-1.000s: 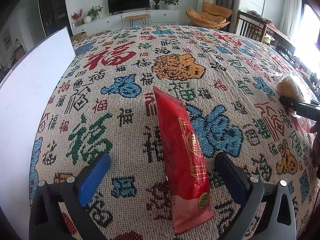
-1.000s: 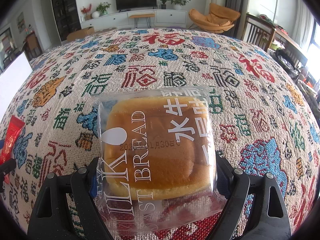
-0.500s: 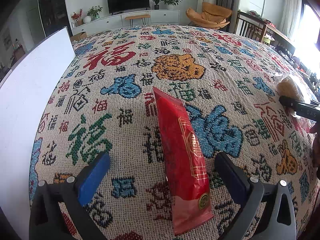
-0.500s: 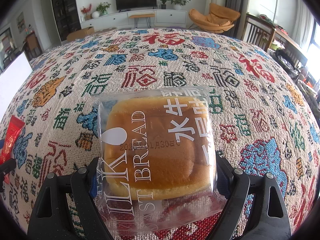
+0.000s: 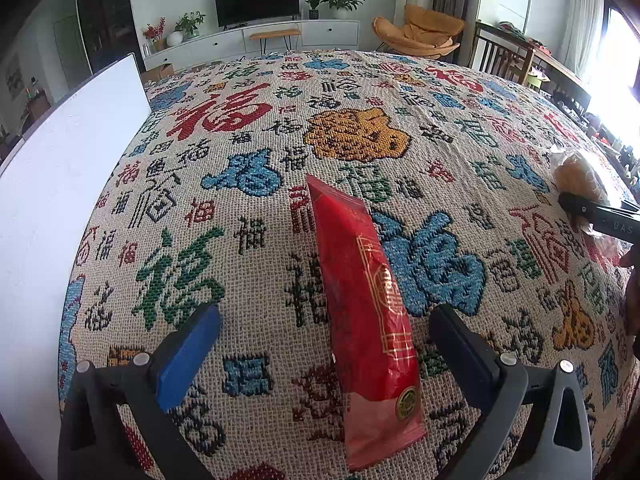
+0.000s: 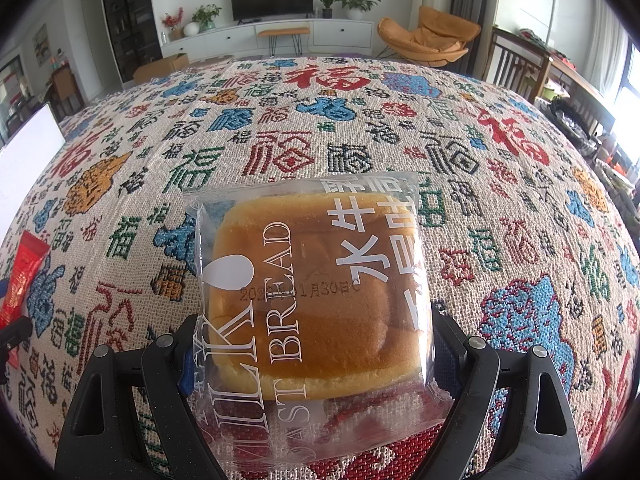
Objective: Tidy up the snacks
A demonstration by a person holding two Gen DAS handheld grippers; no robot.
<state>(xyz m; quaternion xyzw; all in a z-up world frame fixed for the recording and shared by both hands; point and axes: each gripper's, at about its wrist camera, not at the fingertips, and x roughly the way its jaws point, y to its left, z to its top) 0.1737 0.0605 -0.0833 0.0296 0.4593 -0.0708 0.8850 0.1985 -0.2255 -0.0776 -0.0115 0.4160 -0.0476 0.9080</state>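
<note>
While the left gripper (image 5: 324, 336) stands released astride a red snack packet (image 5: 366, 304) lying on the surface (image 5: 248, 240), the right gripper (image 6: 316, 344) grasps a milk bread pack (image 6: 316, 300) near its right edge.

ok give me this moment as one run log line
left gripper: open, straddling red snack packet | right gripper: shut on milk bread pack | surface: patterned cloth | white board: far left

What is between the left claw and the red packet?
Nothing visible. The red packet lies on the cloth between the open fingers of the left claw, and no other thing sits in that gap.
</note>
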